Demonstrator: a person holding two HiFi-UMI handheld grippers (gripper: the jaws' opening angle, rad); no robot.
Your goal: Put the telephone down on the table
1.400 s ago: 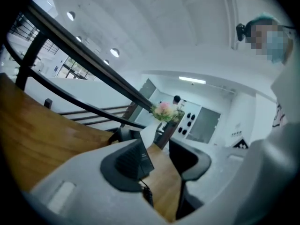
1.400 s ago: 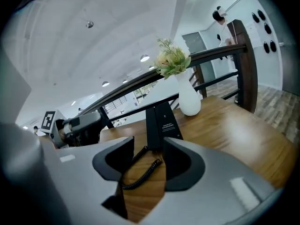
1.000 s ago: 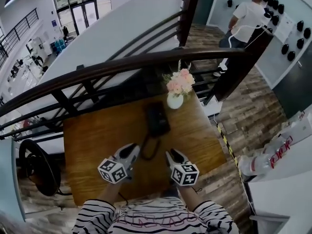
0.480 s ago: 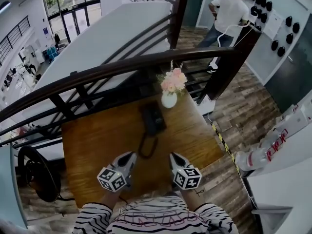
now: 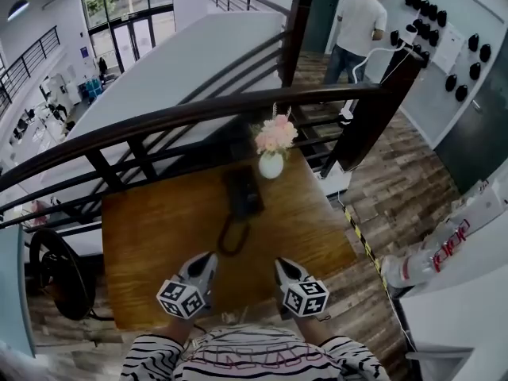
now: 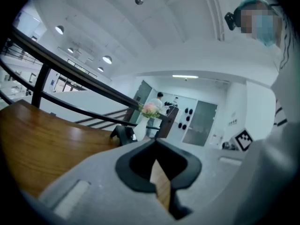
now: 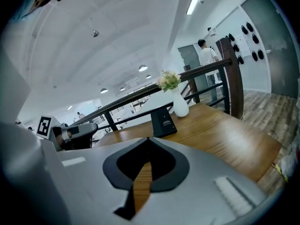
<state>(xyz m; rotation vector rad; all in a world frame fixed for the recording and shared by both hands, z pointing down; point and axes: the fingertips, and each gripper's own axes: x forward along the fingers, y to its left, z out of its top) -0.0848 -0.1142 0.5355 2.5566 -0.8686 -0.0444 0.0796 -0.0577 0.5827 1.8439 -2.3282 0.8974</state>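
Note:
The black telephone (image 5: 242, 192) lies flat on the wooden table (image 5: 151, 236), toward its far side, with its cord looped (image 5: 232, 236) in front of it. Both grippers hover over the table's near edge, well short of the phone. My left gripper (image 5: 207, 259) is shut and empty, and so is my right gripper (image 5: 282, 265). In the left gripper view the phone (image 6: 123, 135) shows beyond the closed left gripper (image 6: 157, 142). In the right gripper view the phone (image 7: 163, 122) lies ahead of the closed right gripper (image 7: 148, 138).
A white vase of pink flowers (image 5: 271, 162) stands just behind the phone by the dark railing (image 5: 238, 105). A person (image 5: 357, 22) stands far back on the right. A black round object (image 5: 51, 272) lies left of the table, white equipment (image 5: 444, 244) on the right.
Both grippers have drawn back from the cord loop toward the table's near edge. The telephone has stayed where it lies.

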